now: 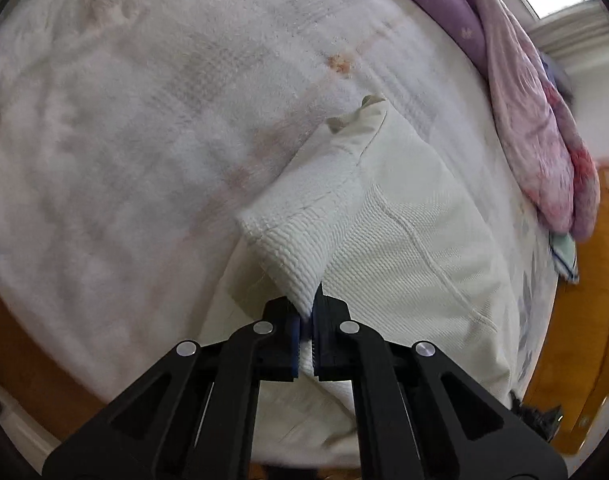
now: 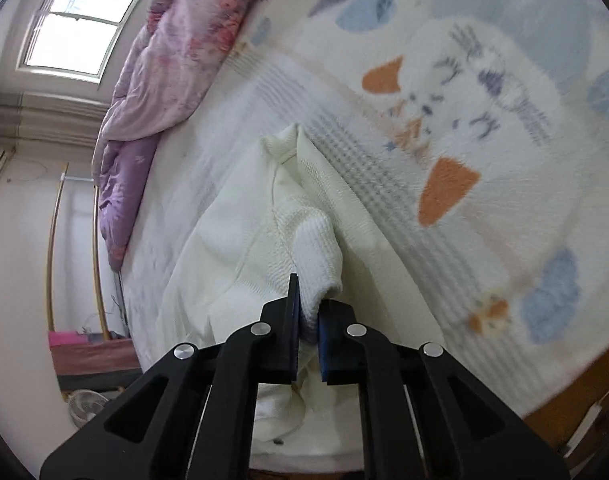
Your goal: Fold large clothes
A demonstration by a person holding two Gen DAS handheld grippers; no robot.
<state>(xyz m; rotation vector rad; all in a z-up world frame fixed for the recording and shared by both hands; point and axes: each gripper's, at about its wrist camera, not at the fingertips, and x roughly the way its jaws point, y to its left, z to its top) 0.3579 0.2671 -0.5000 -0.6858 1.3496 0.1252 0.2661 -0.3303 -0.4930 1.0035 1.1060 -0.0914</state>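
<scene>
A large white waffle-knit garment (image 1: 404,240) lies on the bed, partly folded over itself. My left gripper (image 1: 306,316) is shut on a lifted corner of the garment, cloth pinched between the blue pads. In the right wrist view the same white garment (image 2: 240,248) stretches away along the bed. My right gripper (image 2: 307,312) is shut on another bunched edge of it, the fold bulging just past the fingertips. Both held parts are raised a little above the bed.
A fleece blanket (image 1: 144,120) with orange and blue prints (image 2: 464,140) covers the bed. A pink and purple quilt (image 1: 524,100) (image 2: 176,48) is heaped along the far side. A wooden bed frame (image 1: 576,320) borders the mattress. A window (image 2: 76,24) and a fan (image 2: 84,404) stand beyond.
</scene>
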